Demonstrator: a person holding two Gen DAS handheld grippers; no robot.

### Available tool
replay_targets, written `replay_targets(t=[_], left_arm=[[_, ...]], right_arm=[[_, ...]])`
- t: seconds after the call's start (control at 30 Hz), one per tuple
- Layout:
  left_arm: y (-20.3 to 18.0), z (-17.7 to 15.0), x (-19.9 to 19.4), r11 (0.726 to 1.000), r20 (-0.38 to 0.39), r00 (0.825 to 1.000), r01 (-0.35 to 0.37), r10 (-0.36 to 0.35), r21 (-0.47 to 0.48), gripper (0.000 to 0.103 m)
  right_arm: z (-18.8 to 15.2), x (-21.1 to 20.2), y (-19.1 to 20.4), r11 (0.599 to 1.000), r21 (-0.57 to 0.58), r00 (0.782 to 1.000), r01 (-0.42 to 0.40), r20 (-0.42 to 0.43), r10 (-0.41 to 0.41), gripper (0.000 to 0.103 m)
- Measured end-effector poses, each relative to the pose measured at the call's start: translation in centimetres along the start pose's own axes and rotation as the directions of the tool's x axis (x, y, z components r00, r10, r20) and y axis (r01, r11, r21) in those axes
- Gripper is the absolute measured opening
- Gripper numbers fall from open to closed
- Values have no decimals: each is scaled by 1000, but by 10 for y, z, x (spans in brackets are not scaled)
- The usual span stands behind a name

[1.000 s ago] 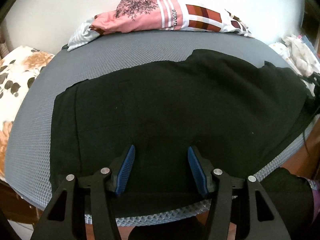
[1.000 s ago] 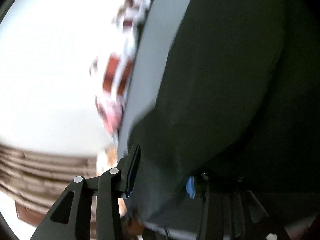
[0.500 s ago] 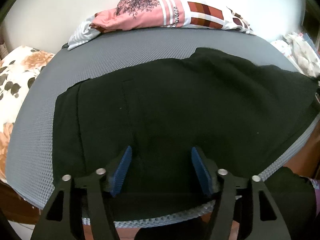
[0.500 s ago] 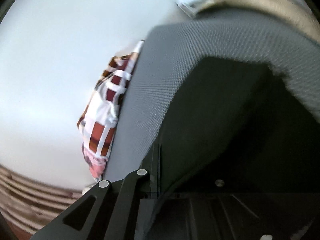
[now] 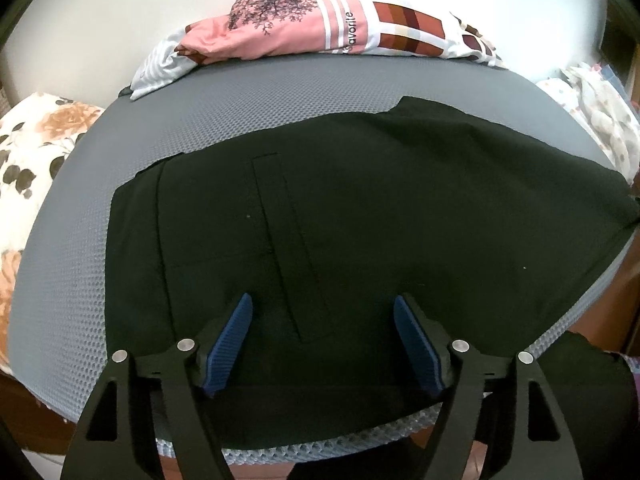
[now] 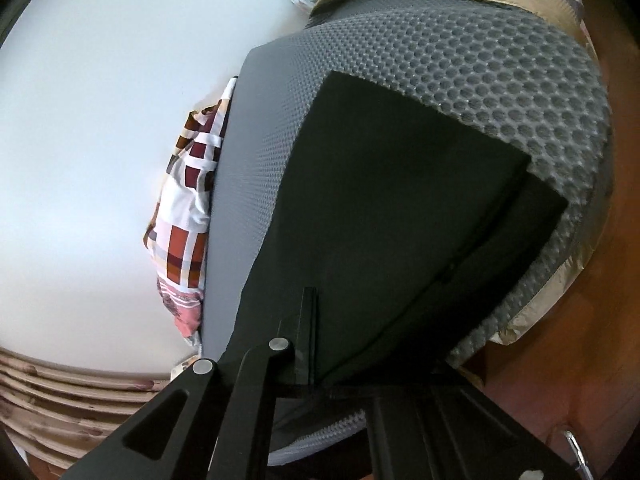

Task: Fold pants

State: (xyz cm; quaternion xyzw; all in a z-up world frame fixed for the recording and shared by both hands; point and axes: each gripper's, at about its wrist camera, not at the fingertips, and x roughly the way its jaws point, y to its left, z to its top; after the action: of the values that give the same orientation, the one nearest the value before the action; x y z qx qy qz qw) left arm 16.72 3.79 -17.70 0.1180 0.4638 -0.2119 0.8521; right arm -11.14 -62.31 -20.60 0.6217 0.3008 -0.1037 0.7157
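Hovering my left tool [image 5: 322, 312], just widened, over flat black pants [image 5: 360, 216]; right tool [image 6: 310, 300] pressed together, seemingly pinching their edge.

White wall [image 5: 120, 12] behind grey mesh-covered bed [image 5: 280, 96], floral pillow [image 5: 28, 152] beside

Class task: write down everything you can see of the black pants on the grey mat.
The black fabric pants look matte and soft, with a long narrow stitched panel and seam lines visible. They lie spread flat across the grey honeycomb-textured mat, reaching its near edge. The left claw is open over them; the right claw is shut at their edge, though whether it pinches cloth is unclear.
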Motion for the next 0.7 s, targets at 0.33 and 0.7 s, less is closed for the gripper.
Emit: replay_targets(t=[0.33, 0.7], left_arm=[[1, 0, 1, 1000, 6, 1000, 8, -8, 17, 76], [1, 1, 2, 999, -3, 1000, 14, -14, 31, 77]], right_arm=[[-2, -26, 3, 999, -28, 999, 26, 27, -25, 2], [9, -29, -4, 1000, -1, 999, 2, 39, -2, 4]])
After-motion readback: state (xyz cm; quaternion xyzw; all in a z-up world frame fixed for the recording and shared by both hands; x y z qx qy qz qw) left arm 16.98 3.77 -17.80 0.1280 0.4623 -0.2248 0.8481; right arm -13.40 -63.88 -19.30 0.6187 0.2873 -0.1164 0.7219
